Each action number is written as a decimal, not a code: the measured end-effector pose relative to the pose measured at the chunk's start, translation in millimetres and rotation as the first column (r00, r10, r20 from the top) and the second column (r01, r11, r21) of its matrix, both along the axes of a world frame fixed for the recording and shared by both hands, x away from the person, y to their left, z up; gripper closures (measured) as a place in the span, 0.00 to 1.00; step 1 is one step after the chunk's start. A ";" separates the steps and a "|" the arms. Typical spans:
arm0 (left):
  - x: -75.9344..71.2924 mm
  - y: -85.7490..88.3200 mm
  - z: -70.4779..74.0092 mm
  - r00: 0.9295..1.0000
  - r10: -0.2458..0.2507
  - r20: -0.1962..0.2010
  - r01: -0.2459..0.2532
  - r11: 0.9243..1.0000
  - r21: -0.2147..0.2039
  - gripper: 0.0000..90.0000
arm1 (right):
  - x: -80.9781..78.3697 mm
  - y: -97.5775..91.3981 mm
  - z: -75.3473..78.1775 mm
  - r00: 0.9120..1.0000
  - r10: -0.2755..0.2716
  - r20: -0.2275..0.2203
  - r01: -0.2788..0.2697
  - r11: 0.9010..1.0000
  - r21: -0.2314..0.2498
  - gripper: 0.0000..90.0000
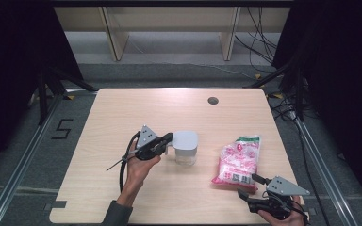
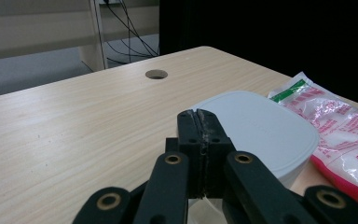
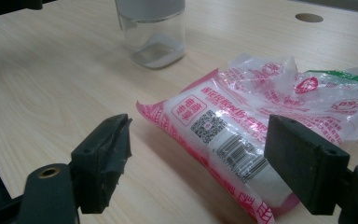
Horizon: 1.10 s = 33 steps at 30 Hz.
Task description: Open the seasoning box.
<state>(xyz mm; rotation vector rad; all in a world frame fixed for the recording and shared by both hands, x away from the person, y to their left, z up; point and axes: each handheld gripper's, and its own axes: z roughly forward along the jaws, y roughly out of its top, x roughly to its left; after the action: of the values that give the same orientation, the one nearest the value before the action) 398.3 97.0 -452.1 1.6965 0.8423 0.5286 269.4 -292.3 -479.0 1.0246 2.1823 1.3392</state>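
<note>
We see a light wooden table (image 1: 122, 113) from above. Near the middle stands a clear jar (image 1: 186, 155) with a pale grey lid (image 1: 186, 140). The jar is upright and has a little white stuff at the bottom, which we see best in the right gripper view (image 3: 154, 46).

The left gripper (image 1: 168, 138) comes in from the left, held in a person's hand (image 1: 140, 165). Its tip sits right at the left edge of the lid. In the left gripper view the two black jaws are pressed tight together (image 2: 200, 122), right beside the rim of the lid (image 2: 261, 135). We cannot tell if a thin bit of the lid is pinched between them.

To the right of the jar lies a soft plastic bag (image 1: 238, 160) with pink and red print and a green strip at its far end. It is flat on the table, a little apart from the jar.

The right gripper (image 1: 248, 186) is at the near right corner of the table, just by the near end of the bag. In the right gripper view its jaws are spread wide (image 3: 205, 163), with the barcode end of the bag (image 3: 242, 140) showing between them. The jaws hold nothing.

A small round hole (image 1: 212, 100) is in the table's far side.
</note>
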 end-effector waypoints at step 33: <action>1.9 3.6 -3.1 1.000 -0.019 0.010 0.020 1.000 -0.021 0.98 | 68.4 81.5 20.2 0.991 0.118 0.065 -0.120 0.992 0.039 0.77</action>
<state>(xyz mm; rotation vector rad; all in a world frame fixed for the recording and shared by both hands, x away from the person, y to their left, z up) 400.1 100.6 -455.2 1.6804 0.8208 0.5130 337.9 -210.9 -458.8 0.8677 2.2074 1.4568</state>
